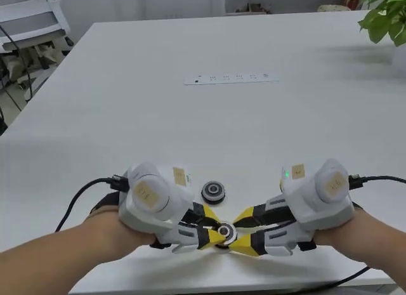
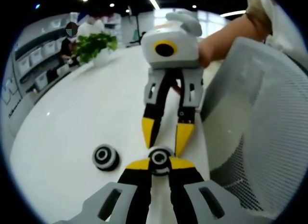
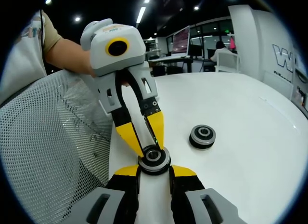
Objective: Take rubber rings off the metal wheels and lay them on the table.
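Note:
A small metal wheel [image 1: 223, 233] with a black rubber ring hangs just above the white table [image 1: 190, 130] near its front edge. My left gripper [image 1: 213, 233] and my right gripper [image 1: 233, 232] meet on it from opposite sides, yellow tips touching it. In the left gripper view my own jaws [image 2: 159, 162] flank the wheel [image 2: 160, 157], and the right gripper [image 2: 166, 136] straddles its far side. The right gripper view has my jaws [image 3: 155, 170] on the wheel [image 3: 154, 160], with the left gripper [image 3: 147, 143] pinching its far rim. A second ringed wheel [image 1: 214, 191] [image 2: 106, 157] [image 3: 202, 136] lies flat behind.
A white strip with small markings [image 1: 231, 78] lies mid-table. A potted plant [image 1: 384, 16] stands at the far right corner. A white mesh chair [image 3: 48, 137] sits close behind the front edge. Cables trail from both grippers. Bare tabletop stretches beyond the second wheel.

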A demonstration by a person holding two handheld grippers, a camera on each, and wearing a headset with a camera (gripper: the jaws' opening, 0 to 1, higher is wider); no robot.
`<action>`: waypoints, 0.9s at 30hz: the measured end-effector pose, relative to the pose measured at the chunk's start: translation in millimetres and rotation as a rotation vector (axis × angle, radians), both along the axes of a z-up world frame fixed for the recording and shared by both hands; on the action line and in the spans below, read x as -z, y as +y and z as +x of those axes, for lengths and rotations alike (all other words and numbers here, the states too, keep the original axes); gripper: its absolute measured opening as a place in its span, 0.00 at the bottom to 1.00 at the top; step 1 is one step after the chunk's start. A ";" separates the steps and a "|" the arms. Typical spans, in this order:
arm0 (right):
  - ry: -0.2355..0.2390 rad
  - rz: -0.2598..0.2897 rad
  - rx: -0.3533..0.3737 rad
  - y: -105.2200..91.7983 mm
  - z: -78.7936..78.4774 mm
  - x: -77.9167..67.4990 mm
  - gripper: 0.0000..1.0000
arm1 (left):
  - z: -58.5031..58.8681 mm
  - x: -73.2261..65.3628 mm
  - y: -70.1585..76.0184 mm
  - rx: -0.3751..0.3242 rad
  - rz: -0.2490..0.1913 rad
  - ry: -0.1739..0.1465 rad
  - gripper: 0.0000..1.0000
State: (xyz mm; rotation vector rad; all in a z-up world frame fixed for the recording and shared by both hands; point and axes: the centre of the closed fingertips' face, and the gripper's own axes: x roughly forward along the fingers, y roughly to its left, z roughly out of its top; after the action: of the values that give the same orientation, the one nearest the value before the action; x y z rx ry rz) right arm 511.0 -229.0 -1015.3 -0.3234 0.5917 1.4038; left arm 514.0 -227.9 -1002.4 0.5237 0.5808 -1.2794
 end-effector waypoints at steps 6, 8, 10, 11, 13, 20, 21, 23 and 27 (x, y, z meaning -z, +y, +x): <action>-0.012 -0.002 0.004 -2.9 -0.5 -0.3 0.18 | 0.3 0.1 0.3 -0.004 -0.007 0.001 0.14; -0.014 -0.007 0.002 -4.0 -0.4 0.0 0.16 | 0.4 0.0 0.2 -0.005 -0.009 0.002 0.14; -0.016 -0.010 -0.001 -5.0 -0.2 0.3 0.14 | 0.4 0.0 0.1 -0.006 -0.010 0.000 0.14; -0.016 -0.012 0.000 -5.2 -0.3 0.2 0.14 | 0.4 0.0 0.2 -0.006 -0.010 0.000 0.14; -0.017 -0.015 0.000 -5.6 -0.5 0.2 0.13 | 0.5 0.0 0.2 -0.007 -0.010 -0.002 0.14; -0.024 -0.019 0.004 -7.3 -1.2 0.7 0.11 | 0.5 0.0 0.2 -0.009 -0.013 -0.001 0.14; -0.024 -0.023 0.007 -8.1 -1.5 1.1 0.10 | 0.4 0.0 0.2 -0.010 -0.013 -0.001 0.14; -0.031 -0.026 0.013 -9.7 -1.4 0.8 0.08 | 0.5 -0.1 0.1 -0.011 -0.013 -0.002 0.14; -0.039 -0.023 0.022 -10.0 -1.9 0.4 0.07 | 0.7 0.0 0.1 -0.014 -0.012 -0.002 0.14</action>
State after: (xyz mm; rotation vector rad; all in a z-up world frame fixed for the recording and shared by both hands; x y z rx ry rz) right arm 509.1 -238.9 -1015.7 -0.3613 0.5785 1.3675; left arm 514.7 -227.8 -1002.4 0.5103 0.5736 -1.2683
